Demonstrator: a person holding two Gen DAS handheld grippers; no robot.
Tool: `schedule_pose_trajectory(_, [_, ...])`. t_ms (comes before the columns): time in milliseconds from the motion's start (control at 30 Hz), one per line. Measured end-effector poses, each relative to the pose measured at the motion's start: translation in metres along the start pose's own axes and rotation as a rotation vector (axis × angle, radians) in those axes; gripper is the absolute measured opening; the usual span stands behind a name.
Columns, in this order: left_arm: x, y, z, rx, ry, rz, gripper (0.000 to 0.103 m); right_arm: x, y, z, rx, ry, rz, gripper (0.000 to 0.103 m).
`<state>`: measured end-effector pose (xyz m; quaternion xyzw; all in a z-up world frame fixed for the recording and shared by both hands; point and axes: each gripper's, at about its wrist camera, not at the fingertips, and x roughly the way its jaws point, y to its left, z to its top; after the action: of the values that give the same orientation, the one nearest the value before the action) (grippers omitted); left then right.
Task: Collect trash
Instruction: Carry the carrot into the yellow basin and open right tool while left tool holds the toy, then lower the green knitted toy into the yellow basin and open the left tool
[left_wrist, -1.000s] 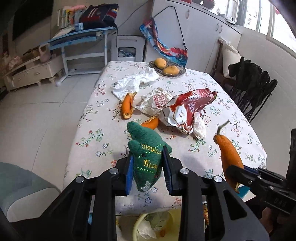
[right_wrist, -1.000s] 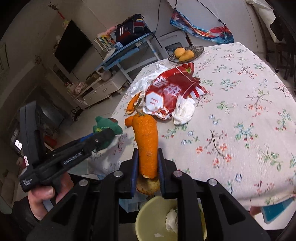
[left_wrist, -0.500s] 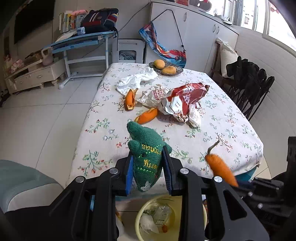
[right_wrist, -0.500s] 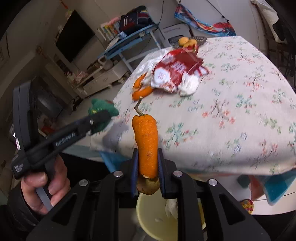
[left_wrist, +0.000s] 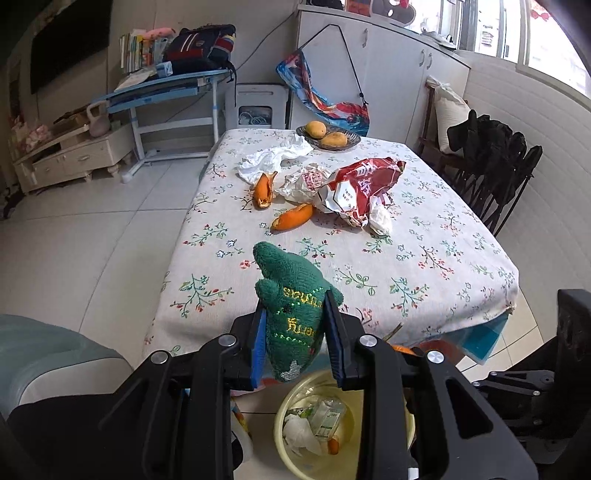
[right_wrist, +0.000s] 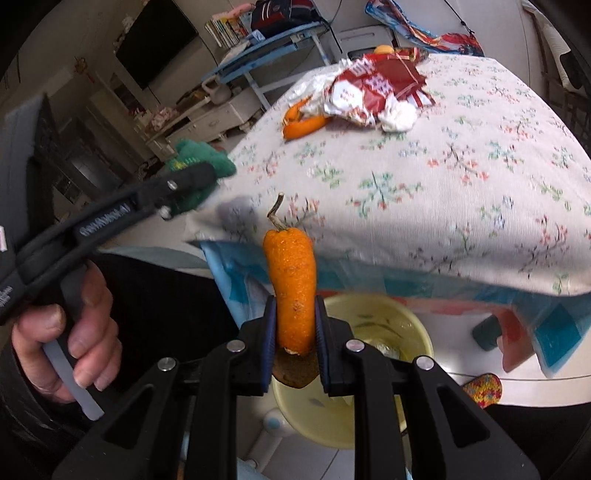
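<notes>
- The orange peel (right_wrist: 294, 291) stands stem-up, clamped in the right tool (right_wrist: 294, 332), above the yellow bin (right_wrist: 399, 325) on the floor beside the table (right_wrist: 443, 206).
- The left tool (left_wrist: 295, 334) grips a green knitted toy (left_wrist: 291, 306) over the bin, which holds scraps.
- On the table lie two more peels (left_wrist: 293, 218), a red wrapper (left_wrist: 360, 188), crumpled paper (left_wrist: 275, 157) and a fruit dish (left_wrist: 328, 134).
</notes>
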<state>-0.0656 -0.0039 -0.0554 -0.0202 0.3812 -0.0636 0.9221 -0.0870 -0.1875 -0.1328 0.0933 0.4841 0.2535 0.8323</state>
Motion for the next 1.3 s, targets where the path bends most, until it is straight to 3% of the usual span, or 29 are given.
schedule_pose_trajectory(633, [-0.018, -0.007, -0.014, 0.035, -0.018, -0.002, 0.027, 0.025, 0.000, -0.020, -0.014, 0.122, -0.082, 0.021])
schedule_pose_trajectory(767, [-0.018, -0.010, -0.018, 0.045, -0.001, -0.009, 0.027, 0.027, -0.004, -0.021, 0.007, 0.136, -0.099, 0.030])
schedule_pose_trajectory(800, [-0.017, -0.011, -0.020, 0.050, 0.009, -0.013, 0.027, 0.026, -0.005, -0.021, 0.015, 0.130, -0.105, 0.036])
schedule_pose_trajectory(1000, [-0.015, -0.022, -0.031, 0.087, 0.045, -0.024, 0.027, 0.017, -0.007, -0.018, 0.032, 0.091, -0.128, 0.043])
schedule_pose_trajectory(1300, [-0.005, -0.035, -0.047, 0.121, 0.125, -0.032, 0.027, -0.014, -0.011, -0.010, 0.061, -0.078, -0.199, 0.057])
